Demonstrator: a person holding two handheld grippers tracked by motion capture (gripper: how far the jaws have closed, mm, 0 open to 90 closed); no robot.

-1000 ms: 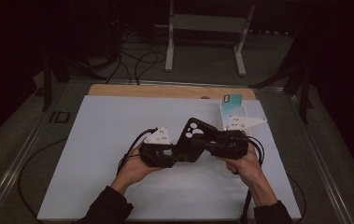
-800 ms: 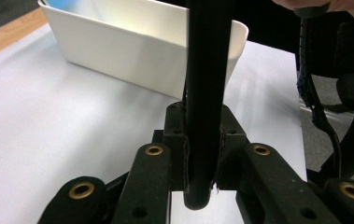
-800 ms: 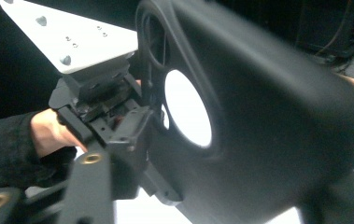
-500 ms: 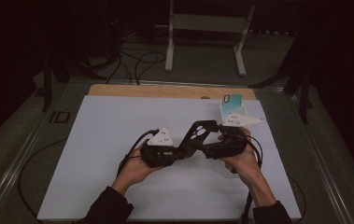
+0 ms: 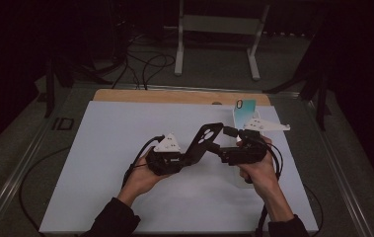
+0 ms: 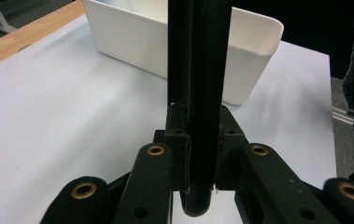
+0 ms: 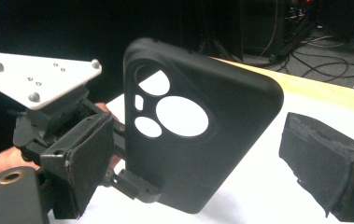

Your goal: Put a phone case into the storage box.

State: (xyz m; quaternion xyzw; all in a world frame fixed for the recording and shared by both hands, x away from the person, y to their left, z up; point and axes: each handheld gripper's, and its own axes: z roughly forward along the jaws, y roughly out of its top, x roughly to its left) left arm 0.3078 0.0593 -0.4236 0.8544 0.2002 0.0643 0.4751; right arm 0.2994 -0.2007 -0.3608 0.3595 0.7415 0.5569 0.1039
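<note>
I see a matte black phone case (image 7: 198, 140) with 3 round cut-outs and 1 small slot showing white through them. My left gripper (image 5: 187, 159) is black with brass-coloured rivets and a white three-cornered plate; my right gripper (image 5: 224, 140) is black too, its pads dark grey and fuzzy. The table sheet (image 5: 115, 148) is plain white, edged at the far side by light wood. The bin (image 6: 132, 42) is white. A card (image 5: 246, 111) looks teal, though it is dim.
</note>
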